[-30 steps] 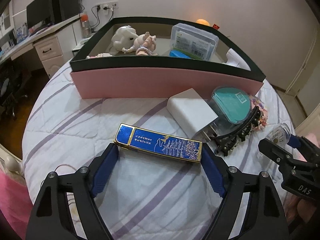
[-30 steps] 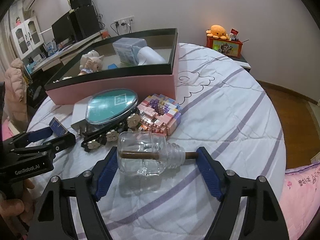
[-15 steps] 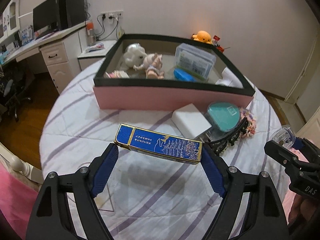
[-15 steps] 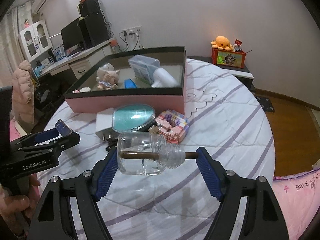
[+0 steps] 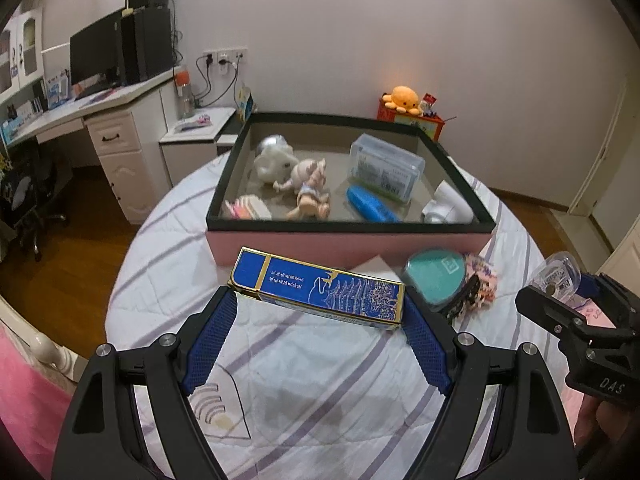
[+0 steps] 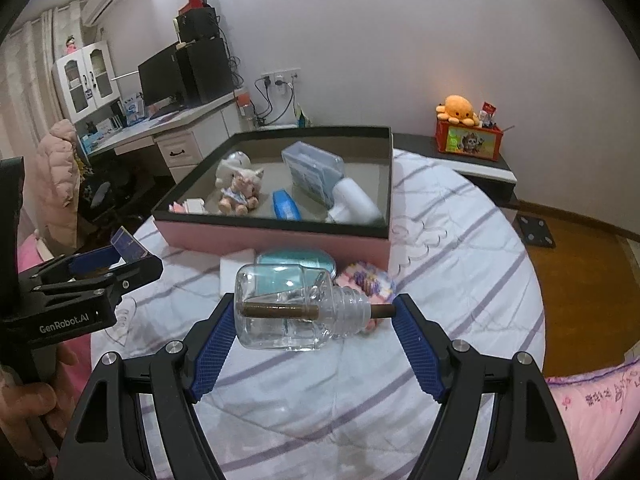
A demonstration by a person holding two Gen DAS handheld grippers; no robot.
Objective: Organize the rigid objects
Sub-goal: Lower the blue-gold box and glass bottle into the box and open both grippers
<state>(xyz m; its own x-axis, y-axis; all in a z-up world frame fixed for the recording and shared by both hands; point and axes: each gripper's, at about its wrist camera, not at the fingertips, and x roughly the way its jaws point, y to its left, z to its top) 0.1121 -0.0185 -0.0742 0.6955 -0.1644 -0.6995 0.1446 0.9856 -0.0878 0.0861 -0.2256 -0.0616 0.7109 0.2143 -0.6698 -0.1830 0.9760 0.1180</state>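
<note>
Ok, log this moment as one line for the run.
left claw: shut on blue box | right claw: shut on glass bottle | both held above bed | pink tray: ahead

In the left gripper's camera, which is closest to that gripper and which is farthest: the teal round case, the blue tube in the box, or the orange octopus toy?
1. Teal round case, on the bed before the box, right.
2. Blue tube, inside the pink box.
3. Orange octopus toy, by the back wall.
</note>
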